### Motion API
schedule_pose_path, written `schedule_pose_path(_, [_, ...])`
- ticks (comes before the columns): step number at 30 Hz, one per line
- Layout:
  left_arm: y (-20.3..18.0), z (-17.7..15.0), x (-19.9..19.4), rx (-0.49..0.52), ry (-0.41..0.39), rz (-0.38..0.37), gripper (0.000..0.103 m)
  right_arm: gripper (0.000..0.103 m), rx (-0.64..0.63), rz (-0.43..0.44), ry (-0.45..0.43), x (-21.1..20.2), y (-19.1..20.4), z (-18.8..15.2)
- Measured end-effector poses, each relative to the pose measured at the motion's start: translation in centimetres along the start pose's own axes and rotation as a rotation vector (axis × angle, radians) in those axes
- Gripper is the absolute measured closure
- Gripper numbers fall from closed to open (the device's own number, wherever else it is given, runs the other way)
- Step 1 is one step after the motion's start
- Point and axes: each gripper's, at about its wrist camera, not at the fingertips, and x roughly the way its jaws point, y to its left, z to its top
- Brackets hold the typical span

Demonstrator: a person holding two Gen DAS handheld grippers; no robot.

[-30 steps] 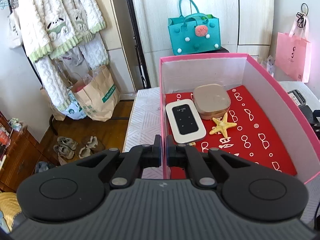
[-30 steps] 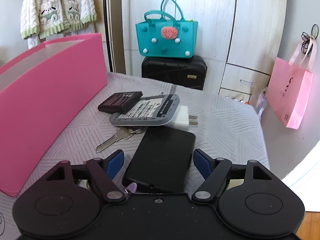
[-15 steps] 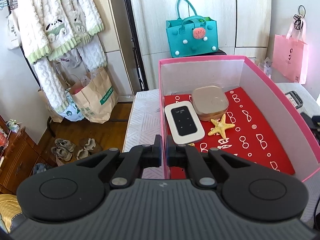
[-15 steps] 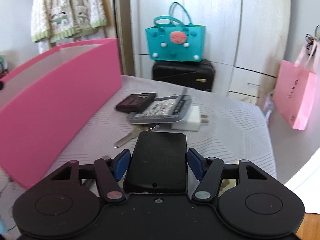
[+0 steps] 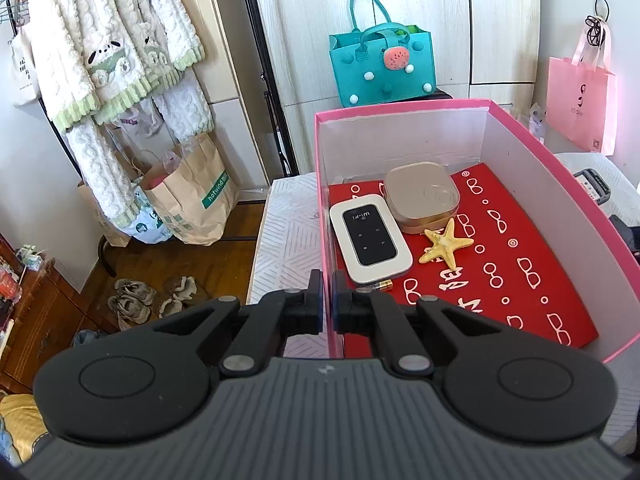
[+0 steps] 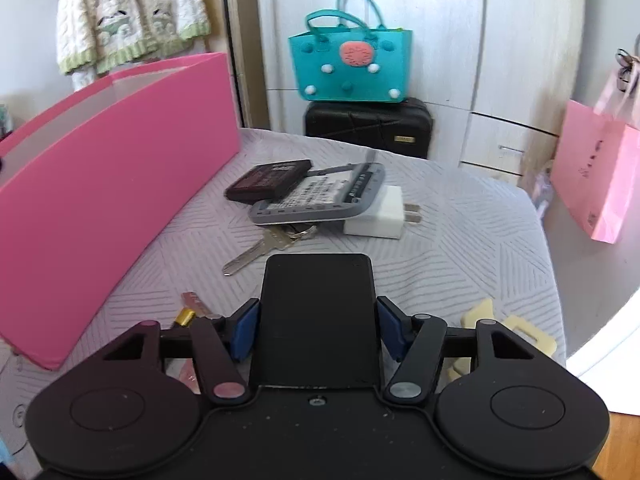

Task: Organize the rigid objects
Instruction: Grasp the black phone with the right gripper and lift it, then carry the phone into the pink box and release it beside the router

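Now the right gripper [image 6: 318, 326] is clamping the flat black slab [image 6: 318, 312] by its long edges above the bed, stiff, smooth and likely slippery, while the left gripper [image 5: 327, 300] is pinching the pink box [image 5: 568, 208] wall.

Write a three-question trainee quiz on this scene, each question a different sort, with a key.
1. True or false: the left gripper is clamped on the pink box wall.
2. Which lies inside the box? A) key B) starfish C) white charger
3. Fill in: the right gripper holds a flat ____ slab.

Key:
1. True.
2. B, the starfish; the key and white charger lie outside on the bed.
3. Black: the black slab sits between its pads.
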Motion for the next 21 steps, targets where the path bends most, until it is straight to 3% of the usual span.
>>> schedule_pose_path(2, [0.0, 0.1, -0.1, 0.006, -0.002, -0.002, 0.099, 0.037, 0.021, 0.038, -0.019, -0.7, -0.4, 0.3])
schedule_pose_path(6, [0.9, 0.3, -0.2, -0.026, 0.003, -0.041, 0.099, 0.037, 0.001, 0.014, -0.06, -2.4, 0.1, 1.1])
schedule_pose_path(10, [0.8, 0.2, -0.3, -0.019, -0.017, -0.047, 0.099, 0.037, -0.026, 0.099, -0.095, -4.4, 1.2, 2.5])
schedule_pose_path(15, [0.4, 0.1, 0.0, -0.003, -0.002, -0.03, 0.099, 0.037, 0.007, 0.33, -0.192, -6.7, 2.3, 4.9])
schedule_pose_path(21, [0.3, 0.1, -0.5, 0.011, -0.023, -0.023, 0.099, 0.037, -0.157, 0.438, -0.228, -7.3, 6.8, 9.4])
